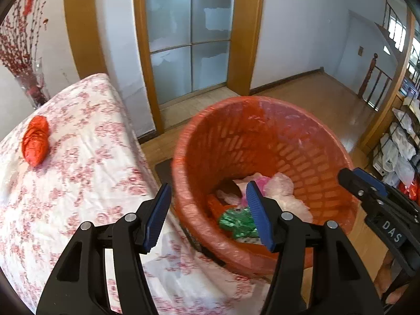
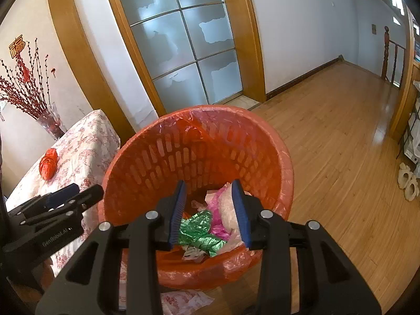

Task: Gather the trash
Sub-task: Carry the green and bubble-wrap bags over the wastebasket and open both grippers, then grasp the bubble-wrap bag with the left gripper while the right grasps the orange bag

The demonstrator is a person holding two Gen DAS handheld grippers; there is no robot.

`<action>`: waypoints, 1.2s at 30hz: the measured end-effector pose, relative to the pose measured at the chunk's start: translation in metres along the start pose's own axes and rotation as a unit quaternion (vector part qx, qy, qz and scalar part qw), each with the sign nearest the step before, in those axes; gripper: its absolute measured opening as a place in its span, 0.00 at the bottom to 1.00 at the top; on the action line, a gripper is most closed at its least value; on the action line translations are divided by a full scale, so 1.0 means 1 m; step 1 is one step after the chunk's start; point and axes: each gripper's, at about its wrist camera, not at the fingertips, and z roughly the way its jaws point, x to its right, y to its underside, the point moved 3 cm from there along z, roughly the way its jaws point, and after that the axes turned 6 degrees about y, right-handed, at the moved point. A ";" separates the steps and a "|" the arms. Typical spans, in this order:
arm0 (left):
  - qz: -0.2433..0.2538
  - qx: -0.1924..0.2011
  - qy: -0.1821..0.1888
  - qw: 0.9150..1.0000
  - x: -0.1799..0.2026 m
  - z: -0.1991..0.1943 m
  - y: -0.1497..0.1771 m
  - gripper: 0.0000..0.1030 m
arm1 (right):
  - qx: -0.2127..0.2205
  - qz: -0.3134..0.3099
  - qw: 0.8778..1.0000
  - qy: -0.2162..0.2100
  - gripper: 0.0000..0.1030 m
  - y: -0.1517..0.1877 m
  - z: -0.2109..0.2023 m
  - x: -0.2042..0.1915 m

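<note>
An orange slotted trash basket (image 1: 302, 141) (image 2: 147, 162) with a clear liner stands on the floor beside the table. Inside lie green foil (image 1: 236, 223) (image 2: 199, 231), pink plastic (image 2: 218, 210) and clear wrappers. A crumpled orange-red foil piece (image 1: 35, 141) (image 2: 48, 163) lies on the floral tablecloth (image 1: 78, 183). My left gripper (image 1: 207, 215) is open and empty, over the table edge and basket rim. My right gripper (image 2: 208, 211) is open and empty, above the basket's mouth. Each gripper shows in the other's view, the right (image 1: 367, 191) and the left (image 2: 73, 197).
A vase of red branches (image 2: 50, 123) stands at the table's far end. A glass-panelled door (image 1: 189, 34) is behind the basket. Wooden floor (image 2: 341, 144) spreads to the right. Shelves with white bags (image 1: 401, 147) stand at the far right. A stair railing (image 2: 388, 52) is at the back.
</note>
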 end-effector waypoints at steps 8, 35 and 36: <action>-0.021 0.015 -0.054 0.998 -0.051 -0.021 0.002 0.58 | 0.006 -0.017 1.000 0.001 0.42 0.000 -0.006 -0.019; -0.226 -0.011 -0.284 0.932 -0.388 -0.054 0.029 0.84 | -0.010 -0.130 0.991 -0.033 0.54 0.022 0.005 -0.135; -0.223 -0.011 -0.283 0.933 -0.389 -0.052 0.028 0.83 | -0.010 -0.133 0.990 -0.034 0.54 0.022 0.005 -0.138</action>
